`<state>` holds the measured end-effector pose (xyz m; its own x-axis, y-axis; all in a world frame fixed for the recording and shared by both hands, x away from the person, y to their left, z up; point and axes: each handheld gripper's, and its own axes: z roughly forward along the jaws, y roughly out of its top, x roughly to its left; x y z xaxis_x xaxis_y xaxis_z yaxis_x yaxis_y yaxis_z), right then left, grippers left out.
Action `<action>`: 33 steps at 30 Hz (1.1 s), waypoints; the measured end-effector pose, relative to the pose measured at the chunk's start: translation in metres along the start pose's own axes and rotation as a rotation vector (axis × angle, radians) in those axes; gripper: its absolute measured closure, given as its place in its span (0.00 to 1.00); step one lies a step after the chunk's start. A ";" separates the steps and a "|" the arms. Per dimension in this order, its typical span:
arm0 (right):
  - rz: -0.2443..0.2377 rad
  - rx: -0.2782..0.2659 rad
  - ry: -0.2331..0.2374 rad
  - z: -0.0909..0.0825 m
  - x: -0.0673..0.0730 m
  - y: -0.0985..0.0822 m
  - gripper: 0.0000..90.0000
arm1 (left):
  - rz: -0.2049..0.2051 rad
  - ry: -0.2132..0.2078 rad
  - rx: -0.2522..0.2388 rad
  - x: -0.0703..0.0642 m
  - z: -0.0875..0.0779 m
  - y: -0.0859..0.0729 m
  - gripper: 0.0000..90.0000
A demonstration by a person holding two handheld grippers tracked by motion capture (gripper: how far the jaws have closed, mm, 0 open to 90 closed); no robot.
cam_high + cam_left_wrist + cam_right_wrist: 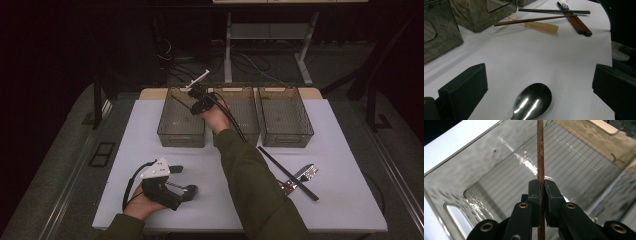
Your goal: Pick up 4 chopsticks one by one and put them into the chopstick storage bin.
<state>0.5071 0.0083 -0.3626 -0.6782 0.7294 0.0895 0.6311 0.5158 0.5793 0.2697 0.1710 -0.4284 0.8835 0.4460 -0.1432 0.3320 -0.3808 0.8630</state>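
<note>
A: Our right gripper [541, 191] has its jaws clamped on the brown chopstick [540, 150], which runs straight up between the pads. We hold it over the left bin [181, 131], inside the line of its rim, with the ribbed floor below.

B: And our left gripper [172, 187] rests low on the white table [125, 150], jaws standing wide apart. A steel spoon [532, 101] lies on the table between them, touching neither pad.

A: The bin's near wall, with its handle slot, sits close under our right jaws; the far wall stands well off.

B: Bare tabletop lies between the spoon and the cutlery farther off: another brown chopstick [534, 19], a dark chopstick [554, 11], a fork [574, 20] and a pale translucent utensil [541, 27], all near the table's edge.

A: The middle bin [240, 131] and right bin [285, 131] stand just beside ours in a row.
</note>
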 end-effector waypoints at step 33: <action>-0.022 -0.144 0.056 -0.034 -0.010 -0.004 0.43 | 0.005 0.001 0.004 0.000 0.000 0.000 0.00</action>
<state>0.4987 -0.0160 -0.3384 -0.7134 0.6907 0.1180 0.5582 0.4584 0.6916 0.2701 0.1710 -0.4284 0.8847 0.4451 -0.1386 0.3293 -0.3863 0.8616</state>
